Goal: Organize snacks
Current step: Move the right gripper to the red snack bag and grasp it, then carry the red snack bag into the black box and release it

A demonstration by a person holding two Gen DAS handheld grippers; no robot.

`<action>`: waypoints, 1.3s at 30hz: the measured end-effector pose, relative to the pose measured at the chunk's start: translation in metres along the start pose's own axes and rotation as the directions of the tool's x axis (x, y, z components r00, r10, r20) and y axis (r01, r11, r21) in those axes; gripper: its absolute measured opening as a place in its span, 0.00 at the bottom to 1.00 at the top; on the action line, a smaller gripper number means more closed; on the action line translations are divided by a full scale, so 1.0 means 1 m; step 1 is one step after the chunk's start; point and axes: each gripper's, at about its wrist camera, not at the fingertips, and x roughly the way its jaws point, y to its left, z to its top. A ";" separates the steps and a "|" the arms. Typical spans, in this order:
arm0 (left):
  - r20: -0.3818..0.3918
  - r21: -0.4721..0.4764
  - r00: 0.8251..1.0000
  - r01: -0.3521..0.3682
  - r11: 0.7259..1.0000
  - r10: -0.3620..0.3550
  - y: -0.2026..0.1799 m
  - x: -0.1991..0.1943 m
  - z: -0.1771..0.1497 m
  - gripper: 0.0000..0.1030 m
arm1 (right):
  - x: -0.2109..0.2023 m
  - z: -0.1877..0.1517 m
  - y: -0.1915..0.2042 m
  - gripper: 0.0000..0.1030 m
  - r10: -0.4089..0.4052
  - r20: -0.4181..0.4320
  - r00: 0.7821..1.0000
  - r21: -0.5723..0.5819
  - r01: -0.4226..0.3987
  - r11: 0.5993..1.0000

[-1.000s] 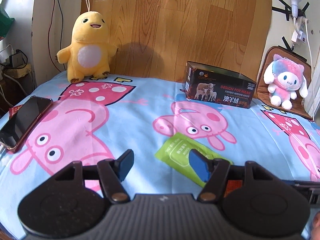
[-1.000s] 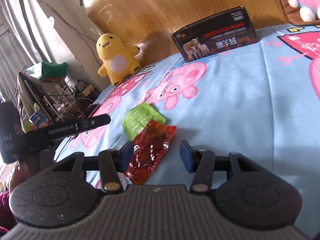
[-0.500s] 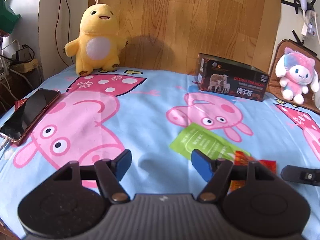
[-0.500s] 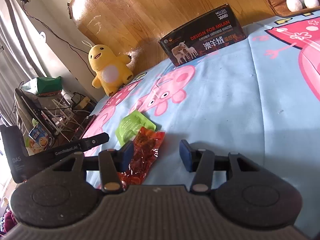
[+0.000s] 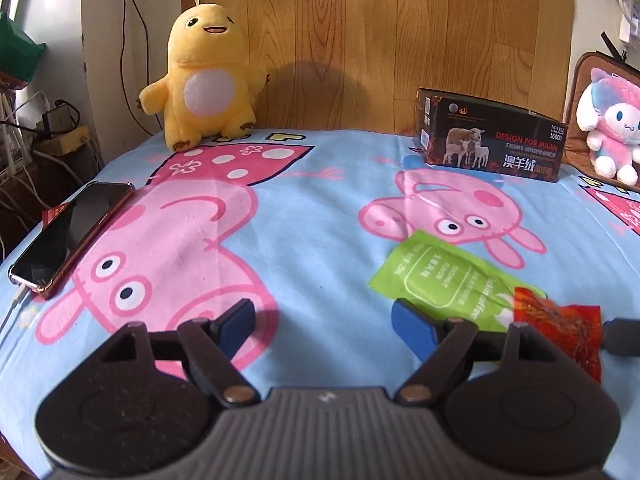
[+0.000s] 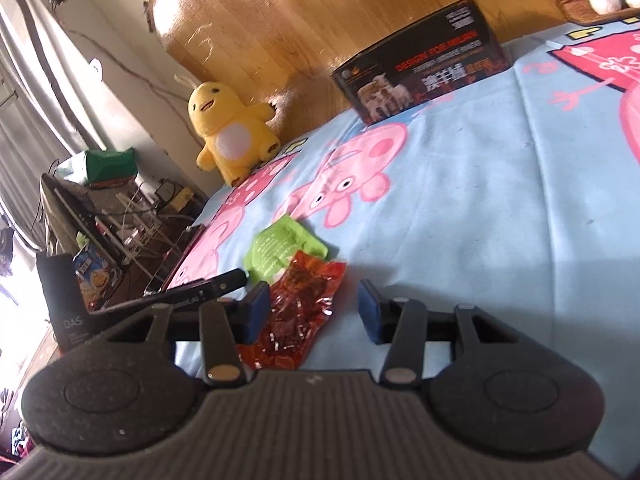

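The left claw [image 5: 324, 322] is being held released above the bed sheet [image 5: 320, 216], nothing between its fingers. The right claw [image 6: 310, 314] is likewise being held released, its fingers straddling the near end of the red packet [image 6: 304, 308]. The green packet [image 5: 444, 276] is lying flat just beyond, its edge being overlapped by the red one. Farther back, a dark box [image 5: 492, 140] is standing near the headboard [image 5: 360, 20], well apart from a yellow plush [image 5: 204, 84].

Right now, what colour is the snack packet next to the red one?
Bright green with white writing: the green packet beside the red packet, clearest in the left wrist view.
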 end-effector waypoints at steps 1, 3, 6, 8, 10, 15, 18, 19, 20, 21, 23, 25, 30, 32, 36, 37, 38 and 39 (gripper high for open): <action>0.000 -0.005 1.000 0.005 1.000 -0.005 0.001 0.000 0.000 0.76 | 0.003 0.000 0.000 0.33 -0.003 -0.007 1.000 0.001 0.003 1.000; 0.004 -0.034 0.999 0.032 0.999 -0.032 0.006 -0.002 0.001 0.75 | 0.005 0.001 -0.002 0.26 -0.014 -0.008 1.000 0.012 0.014 1.000; 0.009 -0.095 0.996 0.087 0.992 -0.086 0.017 -0.010 0.000 0.73 | 0.006 0.002 -0.007 0.14 -0.009 -0.016 1.000 0.047 0.010 0.999; 0.013 -0.118 0.992 0.124 0.985 -0.123 0.022 -0.017 -0.001 0.72 | 0.006 0.003 -0.008 0.11 -0.004 -0.020 1.000 0.048 0.005 0.999; 0.027 -0.126 0.984 0.179 0.976 -0.177 0.024 -0.026 -0.001 0.70 | 0.006 0.003 -0.008 0.11 -0.003 -0.019 1.000 0.047 0.004 0.999; 0.040 -0.123 0.923 0.384 0.915 -0.382 0.016 -0.045 0.000 0.70 | 0.005 0.002 -0.007 0.08 0.007 -0.011 1.000 0.049 -0.006 0.999; 0.016 -0.126 0.883 0.468 0.875 -0.470 0.006 -0.043 -0.002 0.70 | -0.003 0.003 -0.003 0.06 -0.043 0.034 0.999 0.000 0.043 0.999; 0.006 -0.138 0.872 0.486 0.863 -0.489 0.003 -0.040 -0.002 0.70 | -0.008 0.005 -0.001 0.06 -0.078 0.067 0.995 -0.027 0.080 0.996; -0.005 -0.150 0.861 0.502 0.852 -0.508 0.001 -0.037 -0.002 0.70 | -0.014 0.007 -0.001 0.06 -0.111 0.104 0.988 -0.042 0.116 0.992; -0.016 -0.161 0.851 0.515 0.842 -0.525 -0.003 -0.034 -0.002 0.70 | -0.021 0.009 -0.003 0.06 -0.144 0.143 0.979 -0.043 0.151 0.988; -0.037 -0.172 0.831 0.541 0.823 -0.555 -0.011 -0.027 0.001 0.70 | -0.038 0.015 -0.014 0.05 -0.207 0.210 0.956 -0.005 0.212 0.977; -0.048 -0.158 0.813 0.567 0.809 -0.580 -0.022 -0.024 0.005 0.70 | -0.052 0.020 -0.026 0.05 -0.248 0.244 0.938 0.028 0.249 0.968; -0.084 -0.114 0.763 0.632 0.767 -0.641 -0.060 -0.013 0.025 0.70 | -0.071 0.015 -0.049 0.09 -0.279 0.256 0.926 0.104 0.260 0.960; -0.104 -0.085 0.752 0.645 0.759 -0.651 -0.077 -0.007 0.033 0.70 | -0.074 0.013 -0.056 0.09 -0.273 0.244 0.931 0.124 0.249 0.960; -0.152 -0.036 0.733 0.666 0.745 -0.663 -0.111 0.008 0.043 0.70 | -0.074 0.009 -0.058 0.09 -0.261 0.228 0.938 0.125 0.237 0.963; -0.164 -0.024 0.729 0.670 0.742 -0.664 -0.118 0.012 0.044 0.70 | -0.075 0.009 -0.058 0.09 -0.254 0.226 0.941 0.126 0.230 0.965; -0.175 -0.015 0.731 0.668 0.744 -0.660 -0.125 0.015 0.045 0.70 | -0.076 0.009 -0.059 0.09 -0.247 0.224 0.943 0.126 0.223 0.967; -0.187 -0.014 0.729 0.668 0.744 -0.659 -0.131 0.018 0.045 0.71 | -0.075 0.010 -0.058 0.09 -0.244 0.226 0.943 0.126 0.220 0.967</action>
